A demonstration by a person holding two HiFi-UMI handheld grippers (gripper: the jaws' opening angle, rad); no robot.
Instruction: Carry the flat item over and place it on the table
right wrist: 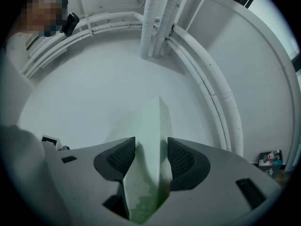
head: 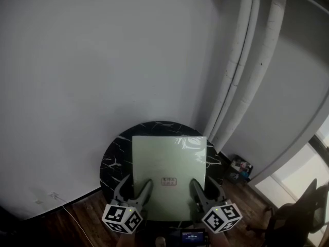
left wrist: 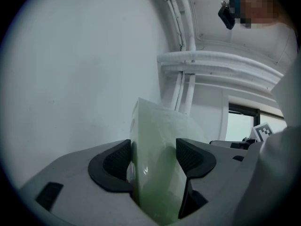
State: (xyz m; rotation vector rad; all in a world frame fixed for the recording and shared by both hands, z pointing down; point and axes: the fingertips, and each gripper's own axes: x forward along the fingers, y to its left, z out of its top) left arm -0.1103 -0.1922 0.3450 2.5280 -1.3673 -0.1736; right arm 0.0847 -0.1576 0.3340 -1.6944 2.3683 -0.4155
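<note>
A pale green flat board (head: 169, 171) with a small label lies over the round black marbled table (head: 114, 158) in the head view. My left gripper (head: 138, 193) is shut on its near left edge, my right gripper (head: 201, 193) on its near right edge. In the left gripper view the green board (left wrist: 157, 159) stands edge-on between the two dark pads (left wrist: 117, 161). The right gripper view shows the same board (right wrist: 150, 159) pinched between that gripper's pads (right wrist: 181, 161).
A white wall rises behind the table. White pipes (head: 241, 60) run down the corner at the right. A small box of items (head: 240, 168) sits on the wooden floor to the right, with a dark chair (head: 298, 210) beyond. A cable (head: 67, 207) trails at left.
</note>
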